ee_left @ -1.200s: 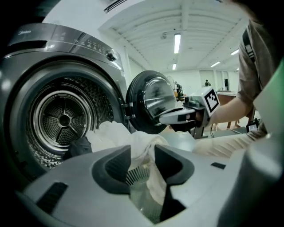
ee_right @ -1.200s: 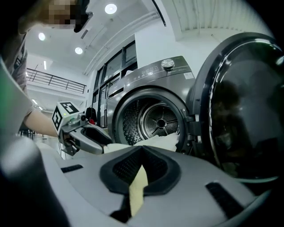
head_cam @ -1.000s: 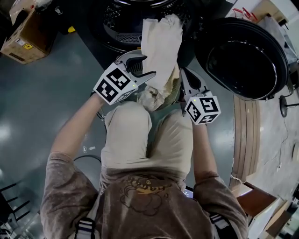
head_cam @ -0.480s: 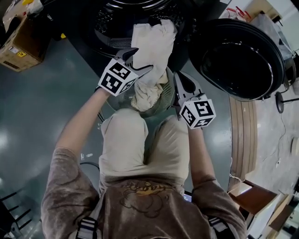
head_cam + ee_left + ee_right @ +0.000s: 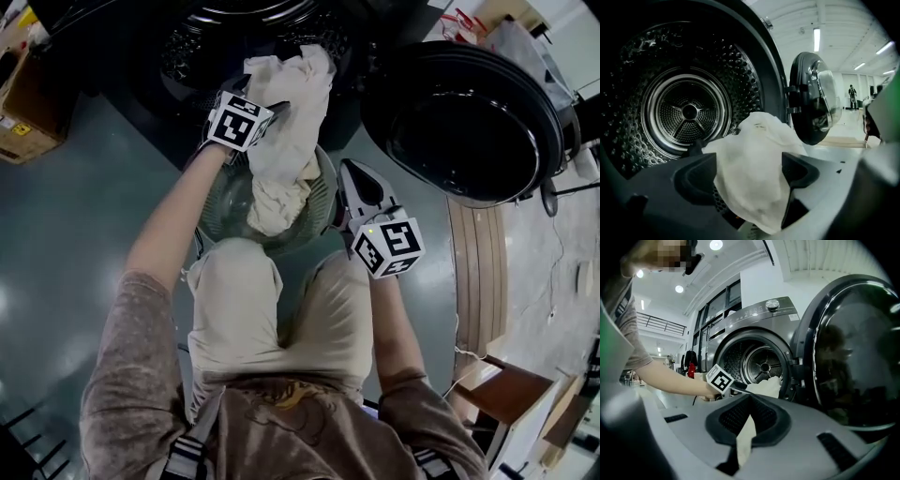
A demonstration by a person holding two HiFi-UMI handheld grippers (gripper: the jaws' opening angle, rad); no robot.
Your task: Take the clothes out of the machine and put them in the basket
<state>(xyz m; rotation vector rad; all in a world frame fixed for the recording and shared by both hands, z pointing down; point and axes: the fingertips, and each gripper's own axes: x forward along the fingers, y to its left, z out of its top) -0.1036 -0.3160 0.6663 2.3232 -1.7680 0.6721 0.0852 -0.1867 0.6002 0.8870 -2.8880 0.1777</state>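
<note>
i recorded the soft, light cloth (image 5: 281, 141) trailing from the machine (image 5: 187, 47) mouth into the basket (image 5: 217, 202), which held nothing else visible, with the right tool (image 5: 747, 427) clamped on a strip of it and the left tool (image 5: 750, 178) just opened, jaws clear around the bunched top, the likeliest hold.

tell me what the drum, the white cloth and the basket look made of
drum: looks like bare metal, shiny silver with rows of punched holes and bright glints.
cloth: soft off-white fabric, perhaps cotton; matte, creased and drooping.
basket: seems to be plastic with a mesh wall, greenish and partly see-through; not certain.
</note>
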